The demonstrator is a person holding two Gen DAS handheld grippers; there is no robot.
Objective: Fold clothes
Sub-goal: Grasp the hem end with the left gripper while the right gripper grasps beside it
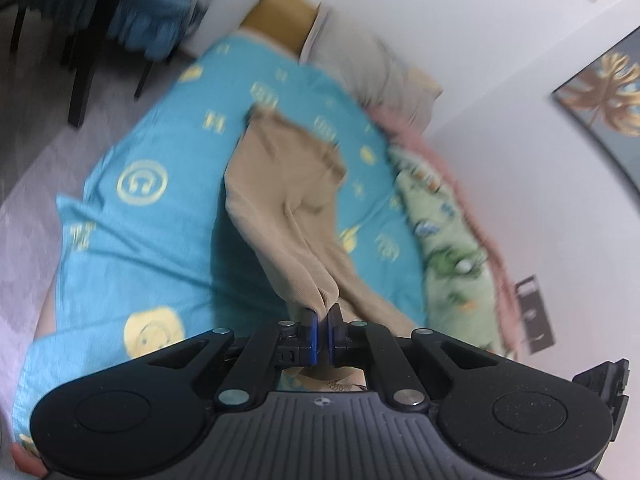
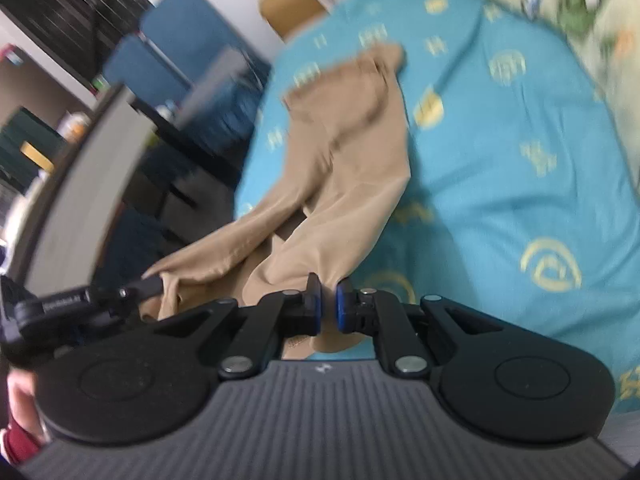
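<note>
Both tongs, left [image 1: 323, 322] and right [image 2: 328, 300], are clamped on one end of the tan garment [image 1: 288, 184], its far end lying mid-bed on the blue sheet [image 1: 140, 240]; keep equal tension and level corners while carrying the fold.

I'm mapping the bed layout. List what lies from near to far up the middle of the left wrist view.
Left tongs shut on the tan garment → turquoise patterned sheet → grey pillow → mustard headboard → white wall.
</note>
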